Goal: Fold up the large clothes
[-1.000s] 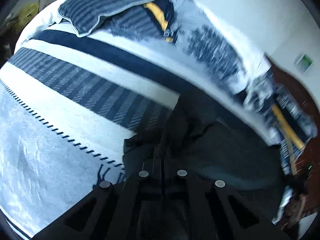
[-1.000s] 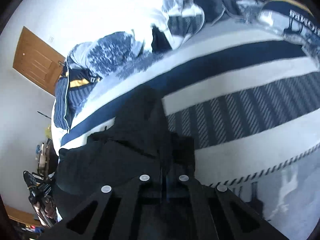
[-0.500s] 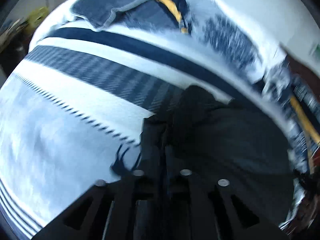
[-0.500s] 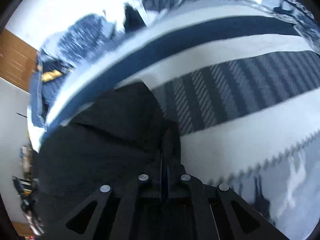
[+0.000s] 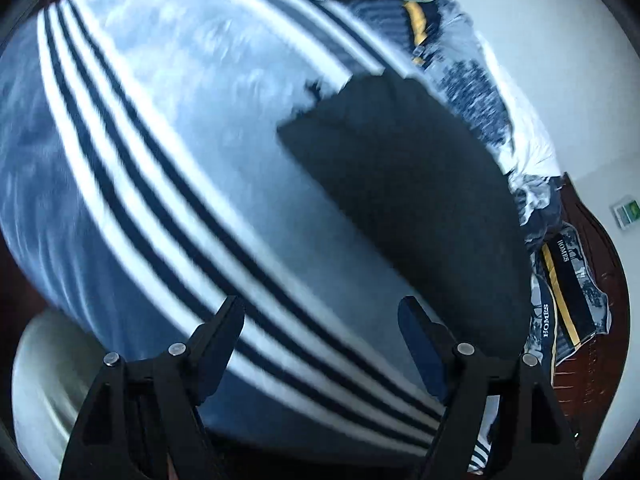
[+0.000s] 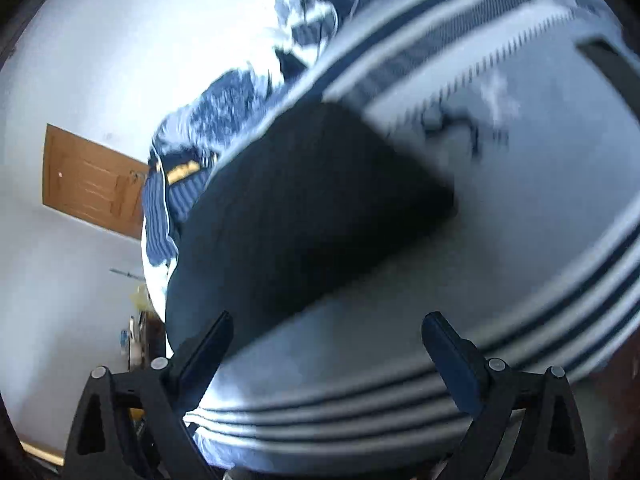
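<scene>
A large black garment point(image 5: 408, 184) lies flat on the striped blue-and-white bedspread point(image 5: 168, 160), with a straight folded edge facing me. It also shows in the right wrist view point(image 6: 304, 216). My left gripper point(image 5: 322, 344) is open and empty, held above the bedspread, short of the garment's near edge. My right gripper point(image 6: 326, 350) is open and empty, just in front of the garment's near edge. Both views are motion-blurred.
Patterned navy pillows and bedding point(image 5: 472, 92) are piled along the far side of the bed by the white wall. A dark wooden headboard point(image 5: 600, 264) stands at the right. A wooden door point(image 6: 88, 184) and a cluttered shelf point(image 6: 136, 340) are at the left in the right wrist view.
Both grippers were shut on the black garment; now both are open and have pulled back and up from it. The garment has been laid flat on the bed.
</scene>
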The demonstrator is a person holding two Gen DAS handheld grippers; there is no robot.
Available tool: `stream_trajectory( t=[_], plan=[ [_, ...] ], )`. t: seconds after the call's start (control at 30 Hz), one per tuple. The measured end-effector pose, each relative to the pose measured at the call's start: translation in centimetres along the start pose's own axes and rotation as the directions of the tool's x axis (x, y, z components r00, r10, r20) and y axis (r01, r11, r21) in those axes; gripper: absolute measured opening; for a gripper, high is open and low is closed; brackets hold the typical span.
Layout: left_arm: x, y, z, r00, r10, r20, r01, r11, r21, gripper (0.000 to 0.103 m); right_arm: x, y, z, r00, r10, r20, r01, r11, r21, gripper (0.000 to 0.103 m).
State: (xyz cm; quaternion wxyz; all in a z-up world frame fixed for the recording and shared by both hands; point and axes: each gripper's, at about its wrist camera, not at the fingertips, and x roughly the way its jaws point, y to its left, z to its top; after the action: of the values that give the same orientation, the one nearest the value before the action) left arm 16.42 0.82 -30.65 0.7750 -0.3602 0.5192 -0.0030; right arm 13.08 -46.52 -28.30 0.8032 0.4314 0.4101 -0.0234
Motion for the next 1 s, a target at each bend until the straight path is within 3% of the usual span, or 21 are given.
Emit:
stream_trajectory(
  t=[0.2, 0.4, 0.63, 0.8, 0.83, 0.87, 0.9, 0.97, 1.0],
  plan=[
    [1.2, 0.0, 2.1, 0.998, -0.07, 0.011, 0.071, 0.992, -0.1, 0.08, 0.7, 0.6, -1.0, 0.997, 0.068, 0.026, -0.068, 0.998, -0.007, 0.097],
    [4.7, 0.4, 4.6, 0.988, -0.153, 0.021, 0.153, 0.957, -0.246, 0.08, 3.0, -2.1, 2.0, 0.981, 0.193, 0.001, -0.189, 0.961, 0.2, 0.097],
    [8.1, 0.6, 8.2, 0.988, -0.144, 0.045, 0.151, 0.926, -0.346, 0.082, 6.6, -5.2, 6.0, 0.987, 0.159, 0.02, -0.156, 0.929, 0.335, 0.097],
    [9.4, -0.3, 10.4, 0.984, -0.163, 0.068, 0.176, 0.927, -0.33, 0.082, 9.2, -6.0, 7.8, 0.987, 0.163, -0.003, -0.151, 0.919, 0.363, 0.096],
    [9.7, -0.5, 10.9, 0.983, -0.17, 0.065, 0.182, 0.931, -0.317, 0.074, 9.7, -6.1, 7.9, 0.988, 0.152, -0.01, -0.138, 0.921, 0.365, 0.091],
    [9.8, -0.5, 11.1, 0.982, -0.179, 0.065, 0.19, 0.933, -0.306, 0.044, 10.2, -6.1, 8.0, 0.988, 0.153, -0.016, -0.137, 0.922, 0.362, 0.076],
    [9.8, -0.6, 11.3, 0.977, -0.206, 0.057, 0.214, 0.931, -0.296, 0.03, 10.4, -6.1, 8.0, 0.987, 0.158, -0.015, -0.142, 0.923, 0.359, 0.068],
    [9.0, -0.5, 11.5, 0.976, -0.213, 0.053, 0.219, 0.935, -0.278, 0.01, 10.4, -5.9, 8.0, 0.982, 0.189, -0.002, -0.176, 0.919, 0.353, 0.038],
    [8.5, -0.5, 11.3, 0.976, -0.212, 0.053, 0.218, 0.941, -0.259, 0.008, 10.2, -5.8, 8.0, 0.981, 0.195, 0.004, -0.185, 0.92, 0.344, 0.032]
  ],
)
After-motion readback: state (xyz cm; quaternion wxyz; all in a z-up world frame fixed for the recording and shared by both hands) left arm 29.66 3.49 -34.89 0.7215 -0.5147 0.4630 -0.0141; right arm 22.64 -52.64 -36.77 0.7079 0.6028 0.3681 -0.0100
